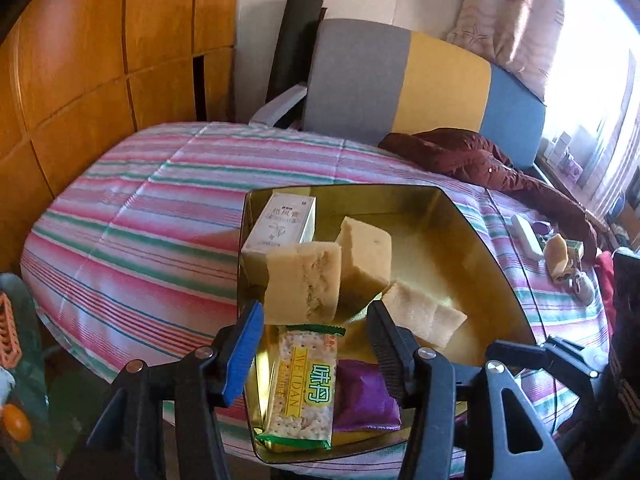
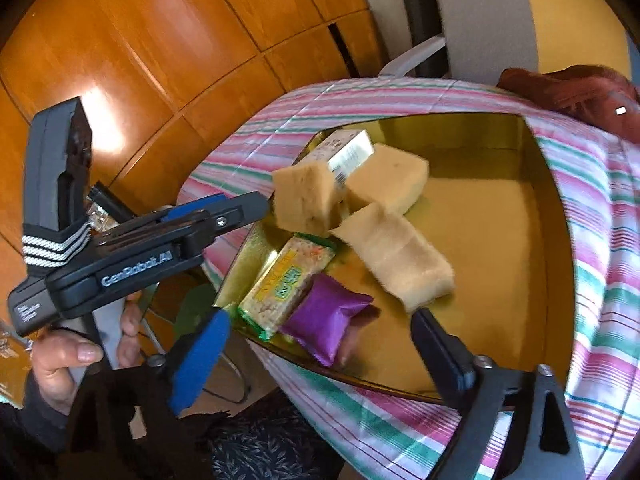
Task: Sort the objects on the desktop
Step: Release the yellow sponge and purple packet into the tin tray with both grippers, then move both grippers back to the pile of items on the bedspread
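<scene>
Inside my gold tray, near its front edge, the cracker packet lies lengthwise front-to-back beside three sponges; both grippers gape empty.

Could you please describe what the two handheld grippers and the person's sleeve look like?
Both are black plastic tools. The left gripper bears white "GenRobot.AI" lettering, blue pads on its jaws, silver pivot bolts, and a black strap with white stripes around its grey camera housing. The right gripper has one blue pad and one dark ribbed pad. The left hand comes out of a dark sleeve.
</scene>
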### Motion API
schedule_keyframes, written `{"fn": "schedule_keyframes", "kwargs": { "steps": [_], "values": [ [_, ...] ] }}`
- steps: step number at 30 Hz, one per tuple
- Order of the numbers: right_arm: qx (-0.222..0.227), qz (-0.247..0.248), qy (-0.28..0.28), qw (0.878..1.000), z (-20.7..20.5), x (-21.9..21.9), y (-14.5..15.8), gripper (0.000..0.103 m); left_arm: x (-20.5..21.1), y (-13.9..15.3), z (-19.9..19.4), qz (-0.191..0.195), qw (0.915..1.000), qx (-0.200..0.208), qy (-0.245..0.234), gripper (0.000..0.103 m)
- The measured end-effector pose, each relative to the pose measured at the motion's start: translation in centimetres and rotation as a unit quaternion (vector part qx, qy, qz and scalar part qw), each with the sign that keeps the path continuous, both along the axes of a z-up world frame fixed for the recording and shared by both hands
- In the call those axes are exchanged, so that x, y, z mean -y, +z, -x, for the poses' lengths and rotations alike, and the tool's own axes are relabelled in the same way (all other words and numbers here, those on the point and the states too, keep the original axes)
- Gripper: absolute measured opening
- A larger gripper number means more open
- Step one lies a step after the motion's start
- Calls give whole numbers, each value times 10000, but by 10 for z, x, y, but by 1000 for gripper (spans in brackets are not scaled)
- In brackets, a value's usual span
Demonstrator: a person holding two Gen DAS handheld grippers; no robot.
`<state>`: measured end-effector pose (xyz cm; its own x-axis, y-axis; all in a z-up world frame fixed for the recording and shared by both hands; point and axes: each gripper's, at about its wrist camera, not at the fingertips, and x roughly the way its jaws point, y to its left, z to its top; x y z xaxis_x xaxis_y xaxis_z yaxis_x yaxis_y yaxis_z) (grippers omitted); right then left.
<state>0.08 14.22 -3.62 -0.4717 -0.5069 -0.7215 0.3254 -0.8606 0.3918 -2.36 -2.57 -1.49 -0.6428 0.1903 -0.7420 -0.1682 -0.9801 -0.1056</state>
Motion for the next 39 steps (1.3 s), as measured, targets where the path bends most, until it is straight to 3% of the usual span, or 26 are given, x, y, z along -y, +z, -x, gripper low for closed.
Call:
{"fn": "schedule_keyframes", "kwargs": {
  "steps": [12,22,39],
  "values": [
    [-436,-460,-650,9959,-13,-37,19,102,-23,11,-16,299,9990,-194,-262,55],
    [-430,-551,-1317,9888,-21,-78,18,103,-44,11,-23,391,9978,-204,-492,55],
    [-401,-723,-1790,9804,-30,-108,10,103,-91,23,-36,887,9895,-624,-952,61]
  ]
}}
